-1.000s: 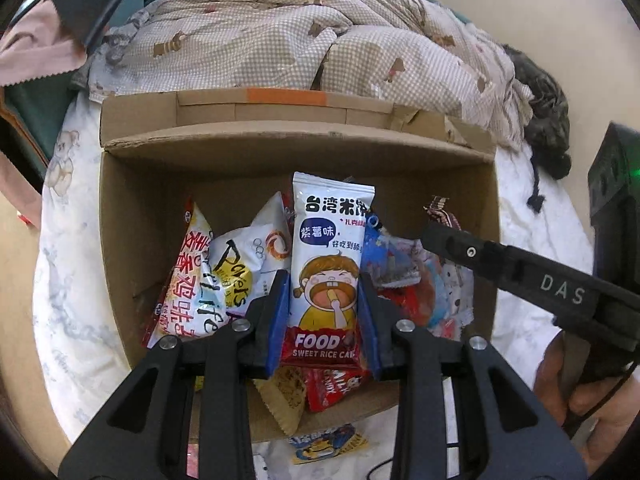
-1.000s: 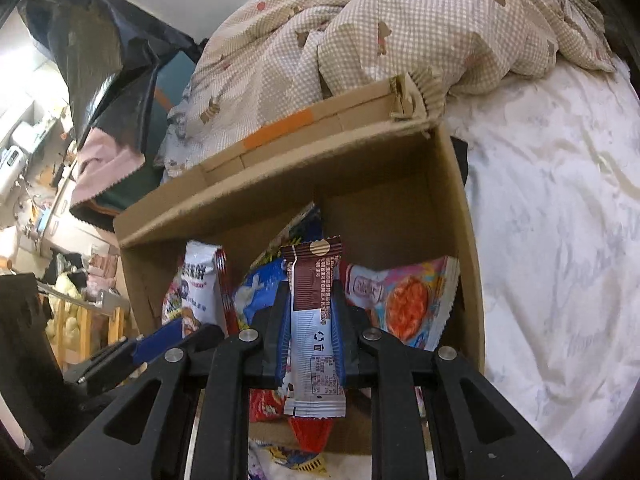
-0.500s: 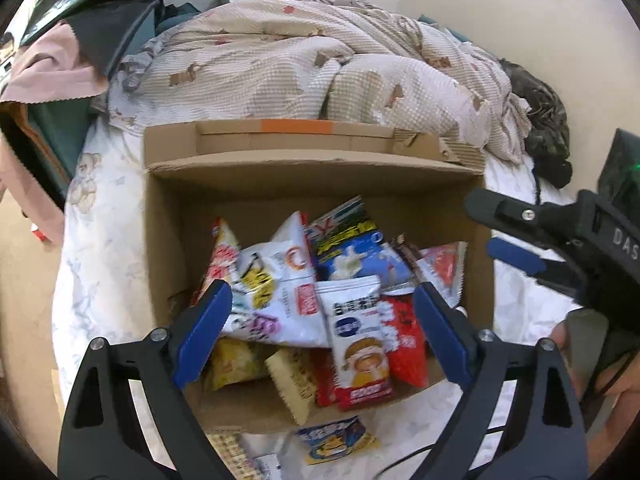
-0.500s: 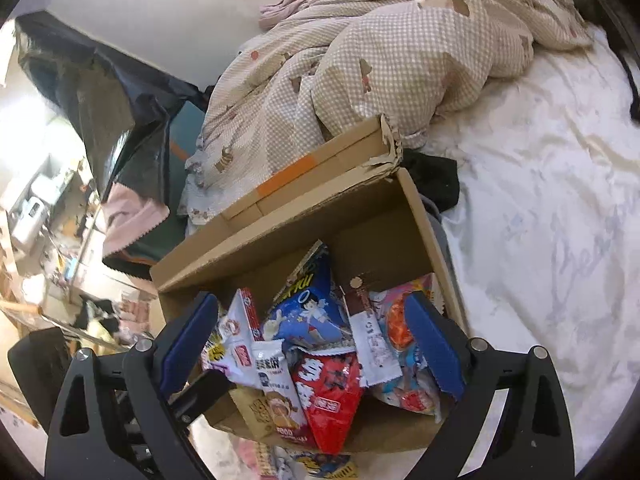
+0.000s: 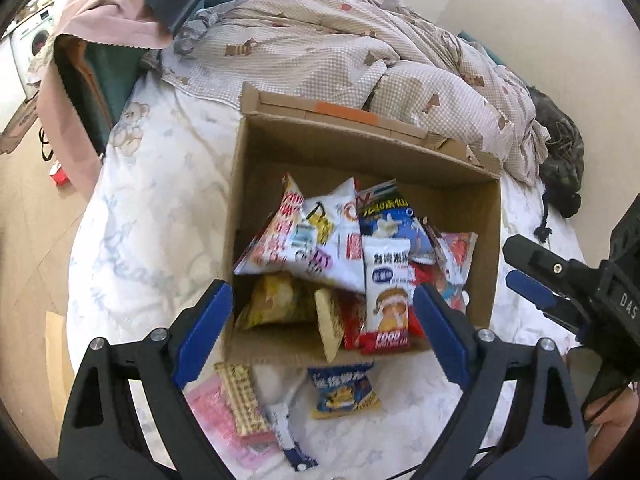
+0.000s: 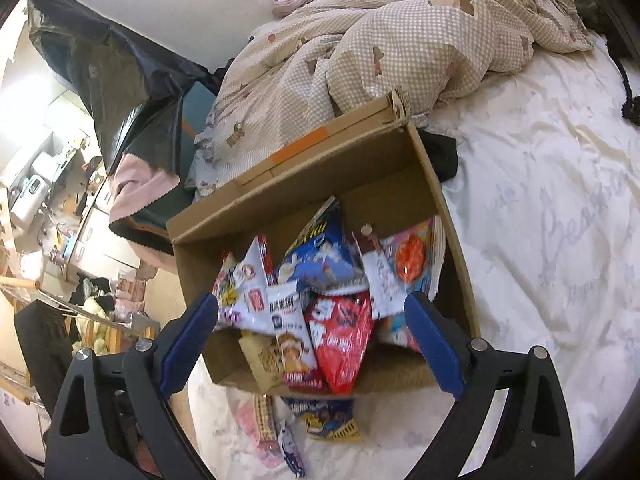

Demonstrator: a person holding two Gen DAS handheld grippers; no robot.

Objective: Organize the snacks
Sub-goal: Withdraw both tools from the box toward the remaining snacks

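Observation:
A cardboard box [image 5: 360, 148] on the bed holds several snack packets, among them a white rice-cake packet [image 5: 387, 292] and a brown-topped packet [image 6: 380, 276]. The box also shows in the right wrist view [image 6: 456, 240]. My left gripper [image 5: 320, 328] is open and empty above the box's near edge. My right gripper [image 6: 312, 336] is open and empty over the box, and shows at the right of the left wrist view [image 5: 536, 276]. Loose on the sheet in front of the box lie a blue-yellow packet [image 5: 344, 390], a wafer bar [image 5: 242, 404], a pink packet [image 5: 208, 404] and a small blue-white packet [image 5: 288, 436].
A checked quilt [image 5: 360, 56] is bunched behind the box. Dark clothing [image 5: 560, 160] lies at the far right of the bed. The bed's left edge drops to the floor [image 5: 24, 240]. A black item [image 6: 440, 152] lies by the box's right side.
Both grippers opened and let go of their packets, the rice-cake packet and the brown-topped packet, which now lie in the box. Both grippers then pulled back and up from the box.

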